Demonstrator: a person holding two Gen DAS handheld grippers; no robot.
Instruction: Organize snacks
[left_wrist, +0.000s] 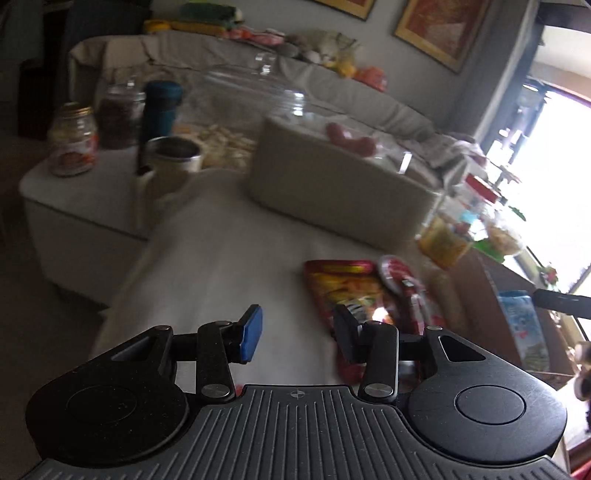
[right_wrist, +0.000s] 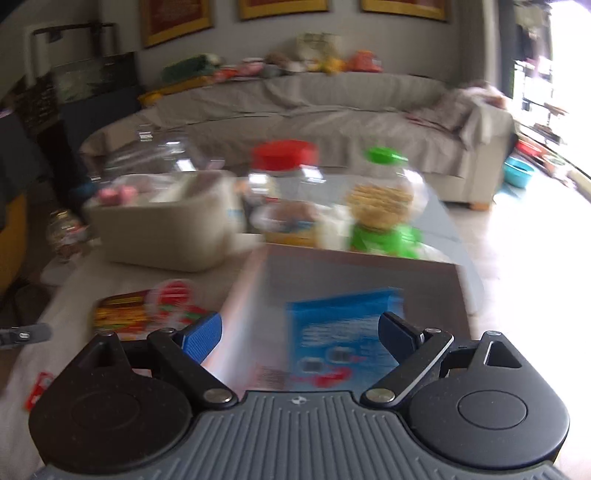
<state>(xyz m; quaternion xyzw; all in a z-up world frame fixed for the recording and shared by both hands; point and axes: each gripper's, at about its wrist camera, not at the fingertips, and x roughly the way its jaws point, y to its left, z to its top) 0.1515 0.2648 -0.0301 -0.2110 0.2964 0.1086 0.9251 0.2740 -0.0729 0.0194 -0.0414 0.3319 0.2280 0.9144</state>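
My left gripper (left_wrist: 297, 334) is open and empty above the white table cloth, just left of a red and yellow snack packet (left_wrist: 343, 291) and a red and white packet (left_wrist: 402, 280). My right gripper (right_wrist: 301, 334) is open and empty, over a cardboard box (right_wrist: 369, 273) that holds a blue snack packet (right_wrist: 340, 332). The blue packet (left_wrist: 521, 328) also shows in the left wrist view, inside the box. The red and yellow packet (right_wrist: 122, 314) lies left of the box in the right wrist view.
A beige bin (left_wrist: 332, 184) with pink snacks stands mid-table. Jars (left_wrist: 74, 140), a teal bottle (left_wrist: 160, 107) and a metal cup (left_wrist: 173, 155) stand at the far left. A red-lidded jar (right_wrist: 284, 192) and a green-lidded jar (right_wrist: 384, 199) stand behind the box. A sofa lies beyond.
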